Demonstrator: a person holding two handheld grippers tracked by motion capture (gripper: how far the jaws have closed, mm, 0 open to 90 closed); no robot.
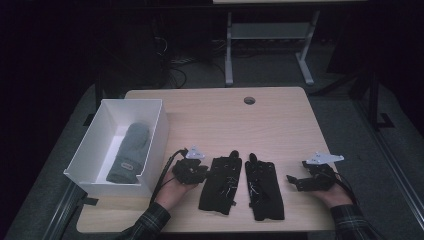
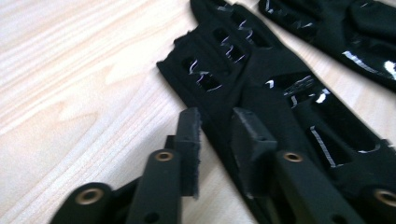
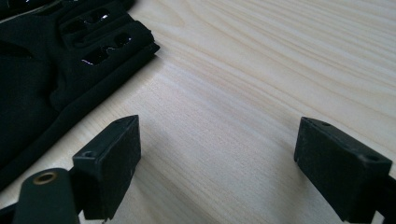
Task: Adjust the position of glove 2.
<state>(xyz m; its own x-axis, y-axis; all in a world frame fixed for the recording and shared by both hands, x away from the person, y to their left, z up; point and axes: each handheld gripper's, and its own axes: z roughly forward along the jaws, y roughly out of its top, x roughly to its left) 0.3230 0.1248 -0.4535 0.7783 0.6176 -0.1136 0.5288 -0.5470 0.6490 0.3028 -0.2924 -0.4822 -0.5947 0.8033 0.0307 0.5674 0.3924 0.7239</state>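
Near edge of table (image 1: 280, 125): two plaid sleeves, a hand on each tool. Left claw (image 1: 202, 170) low at the outer edge of the left black glove (image 1: 220, 184), jaws parted narrowly (the left gripper view has the glove's edge (image 2: 261, 88) running into the gap, one pad over the fabric, the other over bare wood). No pinch visible; fabric lies flat, not bunched, not lifted. Right claw (image 1: 292, 181) parked beside the right black glove (image 1: 264, 189), apart from it, jaws spread wide over bare wood (image 3: 219, 135), nothing between them.

Mid table: both gloves flat, side by side, fingers pointing away, nearly touching at the fingertips.

Farther left: white box (image 1: 100, 127) at the table's left edge, a grey mitten (image 1: 129, 152) already lying inside.

Risks, as judged:
- Shallow bite on the thin hem, so the glove slips out on the lift.
- Lower pad skating on wood instead of getting under the fabric, pushing the glove sideways into its neighbour.
- Limp glove dangling on the way over and catching the box's near wall.
- Box sits close to the table's corner; a hard nudge could shift it outward.
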